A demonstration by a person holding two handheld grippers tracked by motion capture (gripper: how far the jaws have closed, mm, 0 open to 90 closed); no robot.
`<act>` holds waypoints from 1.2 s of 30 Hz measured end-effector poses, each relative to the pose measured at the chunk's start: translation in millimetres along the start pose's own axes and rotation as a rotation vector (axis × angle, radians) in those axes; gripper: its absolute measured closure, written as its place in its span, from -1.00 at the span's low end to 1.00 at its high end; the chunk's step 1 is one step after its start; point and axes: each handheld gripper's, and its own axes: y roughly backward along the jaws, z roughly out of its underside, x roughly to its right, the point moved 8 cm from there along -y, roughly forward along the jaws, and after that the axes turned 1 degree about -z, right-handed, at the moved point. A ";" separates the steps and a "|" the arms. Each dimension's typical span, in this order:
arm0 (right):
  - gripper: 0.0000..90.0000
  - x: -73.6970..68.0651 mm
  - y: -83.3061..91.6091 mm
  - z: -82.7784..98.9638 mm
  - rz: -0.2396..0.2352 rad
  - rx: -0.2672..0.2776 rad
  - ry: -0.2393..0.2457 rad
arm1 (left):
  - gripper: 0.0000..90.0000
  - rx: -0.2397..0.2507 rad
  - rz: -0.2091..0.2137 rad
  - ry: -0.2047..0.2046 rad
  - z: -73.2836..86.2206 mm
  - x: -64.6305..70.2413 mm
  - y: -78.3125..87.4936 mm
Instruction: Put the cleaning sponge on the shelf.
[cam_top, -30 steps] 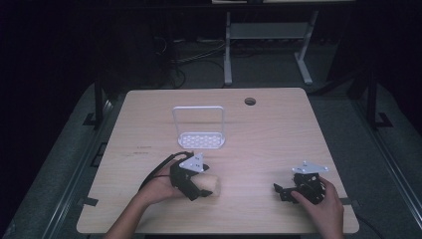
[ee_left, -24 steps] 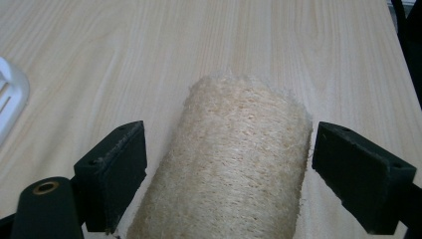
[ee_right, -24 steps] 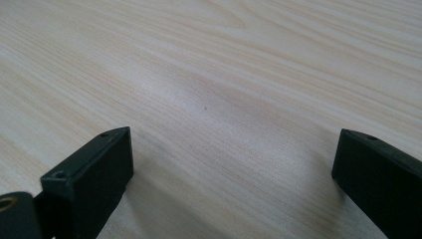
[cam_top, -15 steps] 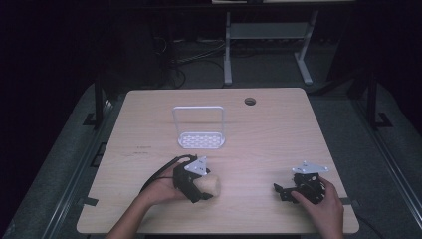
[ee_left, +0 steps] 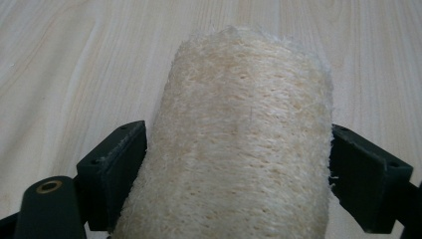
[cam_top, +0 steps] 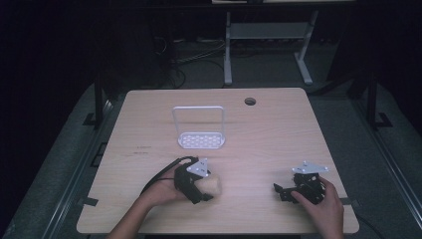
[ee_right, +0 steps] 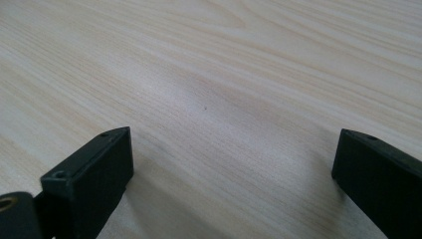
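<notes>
A pale, fibrous loofah sponge (ee_left: 244,144) lies on the wooden table (cam_top: 259,144) near the front, left of centre. My left gripper (cam_top: 205,193) sits around it, one black jaw pressing each side of the loofah (cam_top: 215,185); its fingers (ee_left: 115,169) touch the fibres on both sides. My right gripper (cam_top: 279,192) rests low over the table at the front right, held by a hand. Its jaws stand wide apart in the right gripper view, with bare wood under the right gripper (ee_right: 231,169).
A white rack (cam_top: 199,139) with a perforated base and an upright wire loop stands behind the left gripper, mid-table. A round cable hole (cam_top: 250,101) sits near the far edge. Beyond the table are a dark floor, cables and a metal stand (cam_top: 266,35).
The left gripper has edged slightly to the right along the table with the loofah between its jaws. The right gripper has barely moved.
</notes>
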 end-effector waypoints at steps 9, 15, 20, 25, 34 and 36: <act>-0.94 0.0 0.0 0.0 0.000 0.000 0.000 | -0.51 0.009 -0.001 -0.003 -0.9 -0.2 2.9; -0.94 0.0 0.0 0.0 0.000 0.000 0.000 | -0.47 0.012 0.005 -0.001 -1.0 0.5 3.3; -0.94 0.0 0.0 0.0 0.000 0.000 0.000 | -0.47 0.022 0.004 0.009 -2.0 1.0 4.5; -0.94 0.0 0.0 0.0 0.000 0.000 0.000 | -0.47 0.048 -0.010 0.032 -5.2 -0.8 9.9; -0.94 0.0 0.0 0.0 0.000 0.000 0.000 | -0.47 0.066 -0.043 0.052 -8.6 -5.7 18.9; -0.94 0.0 0.0 0.0 0.000 0.000 0.000 | -0.47 0.070 -0.047 0.056 -10.4 -7.2 21.8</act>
